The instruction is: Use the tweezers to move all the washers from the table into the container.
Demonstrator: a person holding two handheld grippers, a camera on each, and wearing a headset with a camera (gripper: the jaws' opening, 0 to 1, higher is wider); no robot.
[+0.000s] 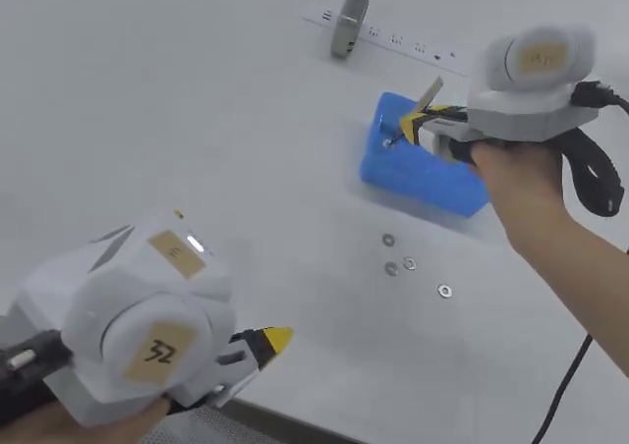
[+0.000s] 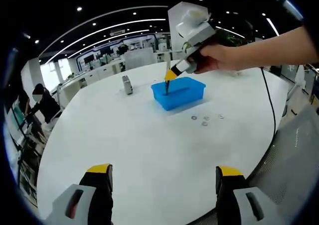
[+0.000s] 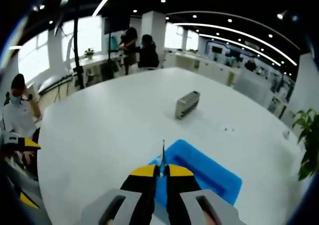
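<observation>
Now, the right gripper (image 3: 162,171) is clamped tight on the tweezers (image 3: 163,153), whose tips dip just ahead of it into the blue container (image 3: 209,174); whether anything sits between those tips is too small to tell. Off to that claw's left, four washers (image 1: 388,239) lie close together on the white table (image 1: 197,120), two nearly touching, so a careless pinch could flick one away or grab both. Farther left, the left gripper (image 2: 164,171) hangs with jaws spread wide, holding nothing.

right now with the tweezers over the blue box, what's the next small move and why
Likely ease the squeeze of the right gripper so the tweezers open over the box; their tip points down into it. Whether it holds a washer is too small to tell. Four washers wait on the table beside it.
</observation>
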